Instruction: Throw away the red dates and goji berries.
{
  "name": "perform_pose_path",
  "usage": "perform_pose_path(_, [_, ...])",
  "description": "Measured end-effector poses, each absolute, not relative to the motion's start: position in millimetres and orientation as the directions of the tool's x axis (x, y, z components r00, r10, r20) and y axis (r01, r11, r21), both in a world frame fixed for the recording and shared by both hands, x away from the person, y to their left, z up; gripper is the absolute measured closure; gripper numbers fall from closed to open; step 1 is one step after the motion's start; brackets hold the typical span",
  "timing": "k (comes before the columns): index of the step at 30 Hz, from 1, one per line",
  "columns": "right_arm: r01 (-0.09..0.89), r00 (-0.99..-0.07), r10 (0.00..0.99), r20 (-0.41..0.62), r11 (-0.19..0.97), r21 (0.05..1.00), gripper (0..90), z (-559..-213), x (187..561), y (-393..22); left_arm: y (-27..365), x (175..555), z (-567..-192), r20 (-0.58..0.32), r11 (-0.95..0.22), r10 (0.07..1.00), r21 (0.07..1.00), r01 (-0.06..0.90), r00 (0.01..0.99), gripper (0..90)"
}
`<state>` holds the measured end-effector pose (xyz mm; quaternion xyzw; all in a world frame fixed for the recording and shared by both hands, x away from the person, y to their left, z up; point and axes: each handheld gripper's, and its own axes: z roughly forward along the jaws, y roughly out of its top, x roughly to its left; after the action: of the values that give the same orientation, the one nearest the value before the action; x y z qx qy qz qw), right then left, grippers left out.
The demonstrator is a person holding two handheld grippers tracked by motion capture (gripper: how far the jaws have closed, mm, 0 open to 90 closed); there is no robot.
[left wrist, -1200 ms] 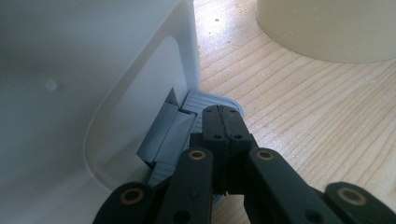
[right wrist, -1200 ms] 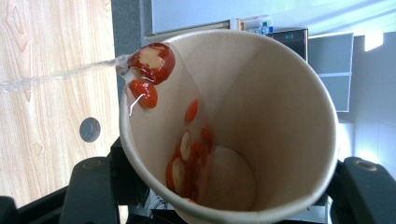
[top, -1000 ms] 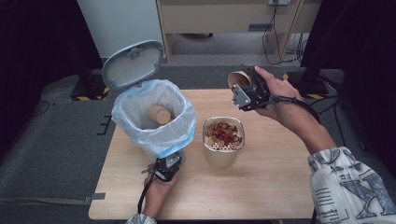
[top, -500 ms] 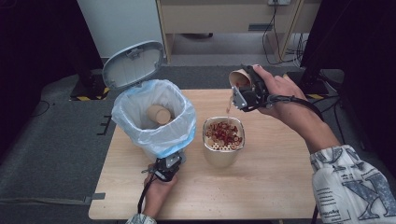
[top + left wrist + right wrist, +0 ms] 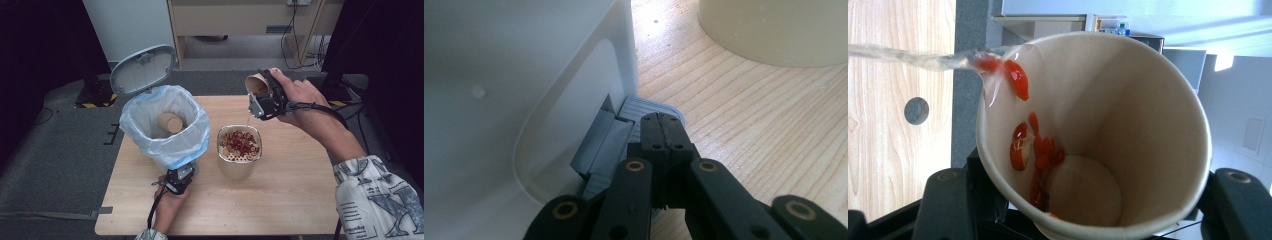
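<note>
The right gripper point(image 5: 261, 95) is clamped on a paper cup point(image 5: 256, 83) and holds it tipped on its side above a beige strainer pot point(image 5: 239, 159) in the middle of the wooden table point(image 5: 280, 200). A thin stream of liquid point(image 5: 248, 114) runs from the cup's lip down toward the pot. In the right gripper view the cup point(image 5: 1098, 140) is nearly drained — a few red berries point(image 5: 1040, 150) cling to its wall and 1 or 2 ride out with the clear stream point(image 5: 908, 59) at the rim. The pot's perforated top already carries a heap of red and pale solids point(image 5: 240, 142), so most of the cup's contents look to have gone across. The left gripper point(image 5: 179, 180), its jaws pressed together with nothing between them, sits low at the foot of a white pedal bin point(image 5: 165, 150); in the left gripper view its tips rest on the grey pedal point(image 5: 624, 135), and the lid point(image 5: 144, 69) stands open. Inside the blue liner point(image 5: 200, 127) lies 1 paper cup point(image 5: 169, 121) already discarded. By my reading the pouring is close to done: what is left is shaking out the last berries, then dropping this emptied cup into the open bin beside the other — after which the pedal can be let go.
</note>
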<state>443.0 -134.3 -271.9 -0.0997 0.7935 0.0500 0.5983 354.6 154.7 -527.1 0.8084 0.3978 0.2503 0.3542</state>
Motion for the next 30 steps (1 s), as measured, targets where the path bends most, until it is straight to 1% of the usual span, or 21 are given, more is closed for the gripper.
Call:
perform_pose_path(3, [-0.218,-0.257,-0.112,-0.960,0.974,-0.055,35.0,-270.8,442.4,-133.5,154.7,354.5,-527.1,0.121,-0.431,0.821,0.772,0.467,0.558,89.1])
perform_pose_path(8, [-0.214,-0.227,-0.183,-0.957,0.968,-0.134,35.1,-272.0,441.0,-133.1,154.8,354.6,-527.0,0.121,-0.432,0.820,0.772,0.466,0.559,89.1])
perform_pose_path(12, [-0.210,-0.210,-0.206,-0.956,0.964,-0.162,35.2,-272.5,439.9,-132.5,154.7,354.5,-527.0,0.122,-0.432,0.821,0.772,0.466,0.558,89.1])
perform_pose_path(30, [-0.214,-0.179,-0.237,-0.955,0.957,-0.197,35.2,-272.5,439.4,-132.0,154.7,354.3,-526.5,0.119,-0.433,0.818,0.771,0.467,0.563,89.0])
